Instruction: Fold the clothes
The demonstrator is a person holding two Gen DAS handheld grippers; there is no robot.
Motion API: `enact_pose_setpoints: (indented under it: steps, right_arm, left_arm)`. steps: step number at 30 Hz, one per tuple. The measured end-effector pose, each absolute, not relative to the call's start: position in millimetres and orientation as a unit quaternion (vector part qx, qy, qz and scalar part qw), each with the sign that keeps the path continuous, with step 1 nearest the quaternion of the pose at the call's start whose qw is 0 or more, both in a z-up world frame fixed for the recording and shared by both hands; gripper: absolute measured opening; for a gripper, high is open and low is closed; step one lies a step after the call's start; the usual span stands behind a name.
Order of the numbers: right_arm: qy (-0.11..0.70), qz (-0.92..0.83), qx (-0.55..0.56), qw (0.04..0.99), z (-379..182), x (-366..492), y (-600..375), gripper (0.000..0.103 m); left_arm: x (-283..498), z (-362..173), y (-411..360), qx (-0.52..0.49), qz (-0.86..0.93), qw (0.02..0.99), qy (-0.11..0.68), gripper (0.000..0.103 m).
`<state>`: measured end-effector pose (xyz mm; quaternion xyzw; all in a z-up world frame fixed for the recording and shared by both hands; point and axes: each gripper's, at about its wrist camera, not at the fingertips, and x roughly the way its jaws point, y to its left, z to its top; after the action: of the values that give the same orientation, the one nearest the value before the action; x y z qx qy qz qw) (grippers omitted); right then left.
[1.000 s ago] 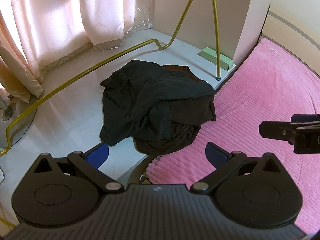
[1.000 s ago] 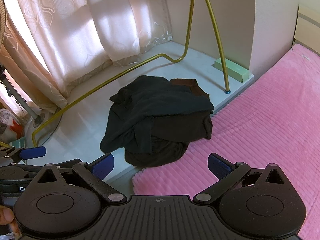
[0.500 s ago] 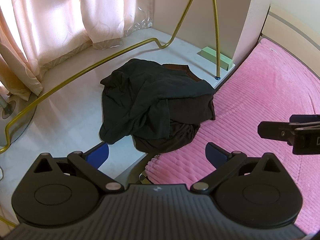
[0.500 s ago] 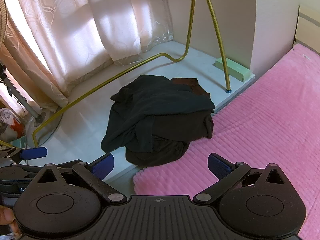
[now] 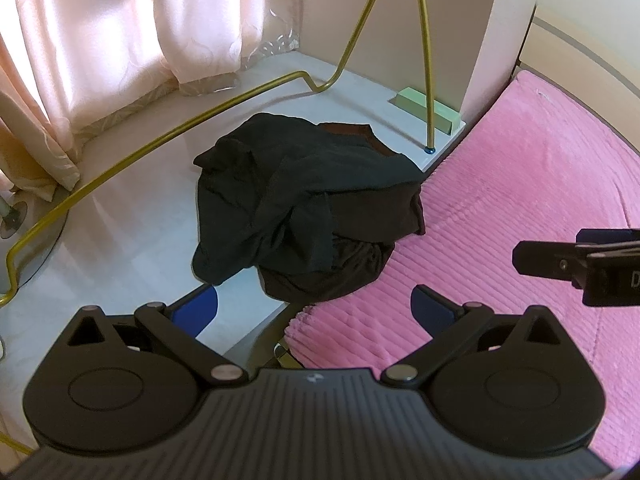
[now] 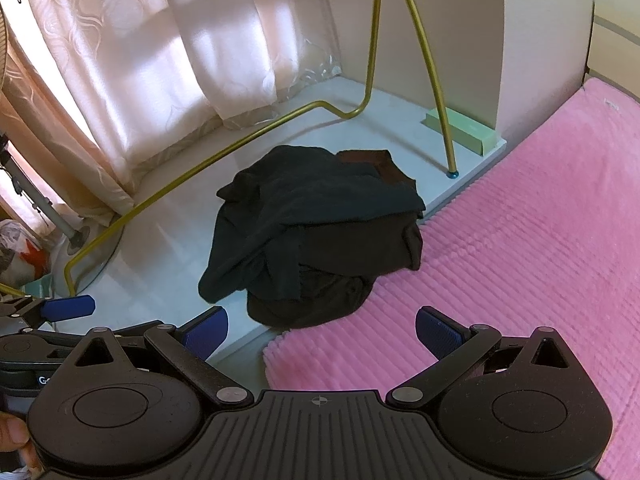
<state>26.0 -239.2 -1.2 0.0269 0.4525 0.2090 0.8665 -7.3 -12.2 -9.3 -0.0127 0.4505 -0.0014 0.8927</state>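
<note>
Both the left hand-held gripper (image 5: 314,306) and right hand-held gripper (image 6: 322,326) hover released, aimed at the crumpled black cloth heap (image 5: 304,208) at twelve o'clock, probably ready to pick a garment.

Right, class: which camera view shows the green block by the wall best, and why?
The right wrist view: the green block shows its top and end face, crossed only thinly by the gold rack leg. The left wrist view shows the same block smaller, again with the leg crossing it.
</note>
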Motion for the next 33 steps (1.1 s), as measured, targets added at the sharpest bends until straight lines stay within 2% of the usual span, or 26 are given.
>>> enact_pose_setpoints:
  steps: [12,17,25,33]
  right_arm:
    - [0.46,0.222,0.027,0.859,-10.9,41.8,-250.2,0.102]
    - [0.442,0.26,0.006,0.859,-18.7,53.5,-251.7,0.102]
    - [0.385,0.357,-0.104,0.845,-49.5,78.1,-227.4,0.102]
    - [0.333,0.377,-0.192,0.843,-106.4,123.9,-180.2,0.102]
  left_arm:
    - [1.3,-12.6,-26.3,-0.011,0.008,0.889,0.457,0.101]
    - [5.7,-13.2,-26.5,-0.016,-0.004,0.89,0.456,0.098]
    - [1.9,-35.1,-23.1,0.094,0.026,0.894,0.437,0.099]
    - [24.9,-91.8,7.1,0.139,0.046,0.861,0.487,0.099]
